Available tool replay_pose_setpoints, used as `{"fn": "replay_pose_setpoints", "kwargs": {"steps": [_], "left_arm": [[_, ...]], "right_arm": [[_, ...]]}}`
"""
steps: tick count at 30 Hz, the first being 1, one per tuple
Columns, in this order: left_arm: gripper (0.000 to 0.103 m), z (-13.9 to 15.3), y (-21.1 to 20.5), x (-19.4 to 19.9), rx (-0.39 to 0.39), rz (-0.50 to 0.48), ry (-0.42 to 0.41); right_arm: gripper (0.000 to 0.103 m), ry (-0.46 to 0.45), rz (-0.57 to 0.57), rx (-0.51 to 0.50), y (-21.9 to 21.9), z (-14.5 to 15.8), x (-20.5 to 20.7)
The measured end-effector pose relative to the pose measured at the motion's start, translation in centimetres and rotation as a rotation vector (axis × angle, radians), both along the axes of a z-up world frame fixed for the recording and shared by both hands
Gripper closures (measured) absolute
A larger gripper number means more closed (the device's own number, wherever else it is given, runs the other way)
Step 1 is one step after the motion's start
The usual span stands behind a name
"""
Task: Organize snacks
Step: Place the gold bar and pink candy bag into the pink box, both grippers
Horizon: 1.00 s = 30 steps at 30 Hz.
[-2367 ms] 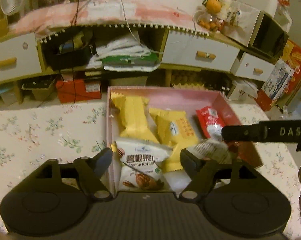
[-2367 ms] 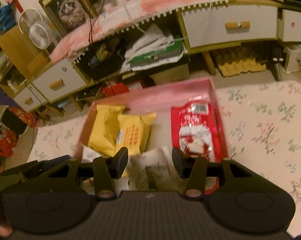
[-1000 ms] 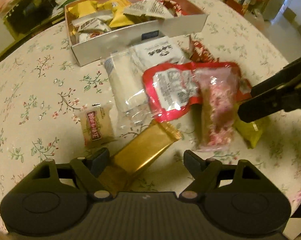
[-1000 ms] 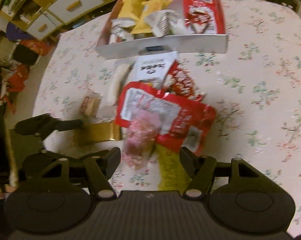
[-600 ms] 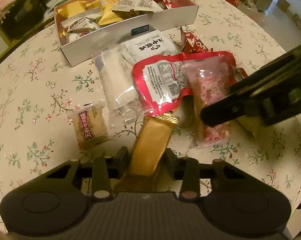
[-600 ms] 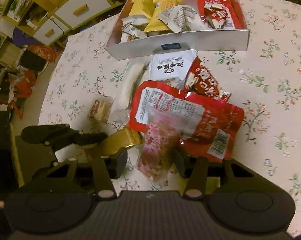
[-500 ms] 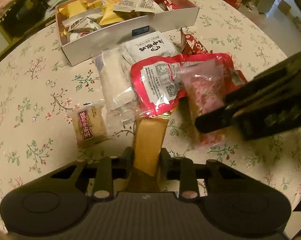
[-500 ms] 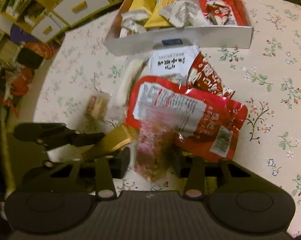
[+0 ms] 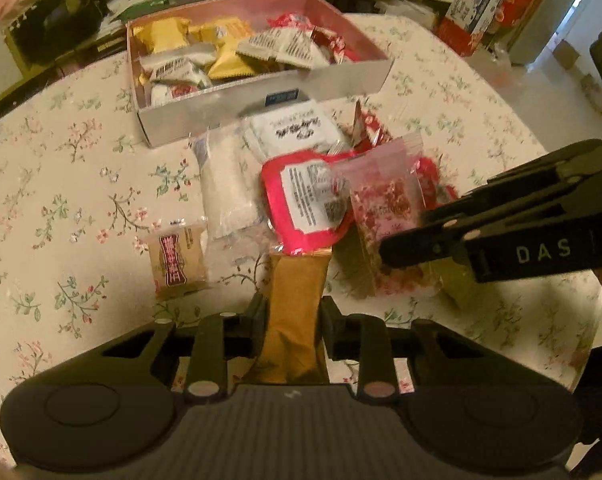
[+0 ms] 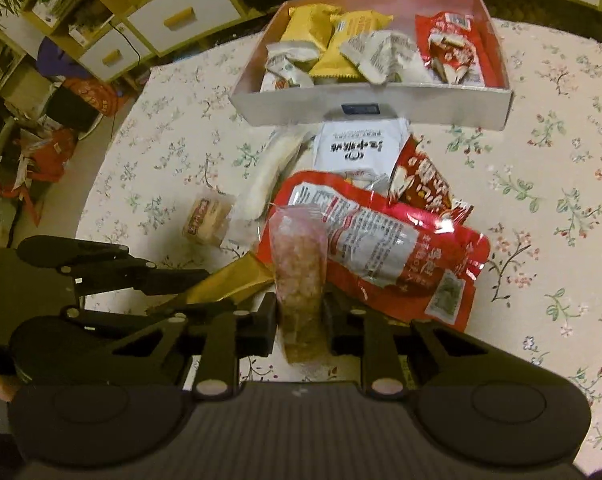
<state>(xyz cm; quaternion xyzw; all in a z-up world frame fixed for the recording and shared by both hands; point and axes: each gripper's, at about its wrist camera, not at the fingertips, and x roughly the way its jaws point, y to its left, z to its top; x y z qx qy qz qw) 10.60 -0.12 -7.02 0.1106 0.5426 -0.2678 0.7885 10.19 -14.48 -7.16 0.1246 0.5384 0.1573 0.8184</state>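
My left gripper (image 9: 293, 314) is shut on the near end of a gold bar packet (image 9: 299, 280), held slightly off the flowered tablecloth (image 9: 61, 208). My right gripper (image 10: 301, 312) has its jaws closing, and its pads press on a pink speckled snack packet (image 10: 299, 256) that stands up between them. From the left wrist view the right gripper (image 9: 385, 252) comes in from the right, holding that pink packet (image 9: 385, 200). The right wrist view shows the gold bar (image 10: 237, 280) at the lower left. A pink box (image 10: 421, 108) at the far side holds several snacks.
Between the grippers and the box lie a big red pouch (image 10: 401, 256), a white packet (image 10: 357, 148), a small red packet (image 10: 421, 180), a clear pale packet (image 9: 225, 188) and a small brown packet (image 9: 177, 260). Drawers and clutter stand beyond the table's far edge.
Both grippers came from the box to the loose pile. The left one shut on the gold bar and lifted it a little. The right one closed around the pink packet.
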Motion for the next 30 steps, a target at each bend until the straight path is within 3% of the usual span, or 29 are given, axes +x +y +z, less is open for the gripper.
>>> {"fn": "replay_pose_setpoints", "kwargs": {"steps": [8, 14, 25, 30], "left_arm": [[0.070, 3.7, 1.0, 0.4, -0.122, 0.045, -0.049], [0.070, 5.6, 2.1, 1.4, -0.208, 0.108, -0.087], [0.070, 5.9, 1.1, 7.1, -0.244, 0.218, -0.201], [0.070, 5.5, 0.0, 10.8, -0.327, 0.279, -0.225]], "right_arm": [[0.082, -0.095, -0.068, 0.078, -3.2, 3.4, 0.3], [0.082, -0.126, -0.149, 0.083, -5.7, 4.0, 1.4], [0.082, -0.217, -0.228, 0.008, -8.1, 4.7, 5.8], [0.082, -0.245, -0.233, -0.004, -8.8, 4.6, 8.5]]}}
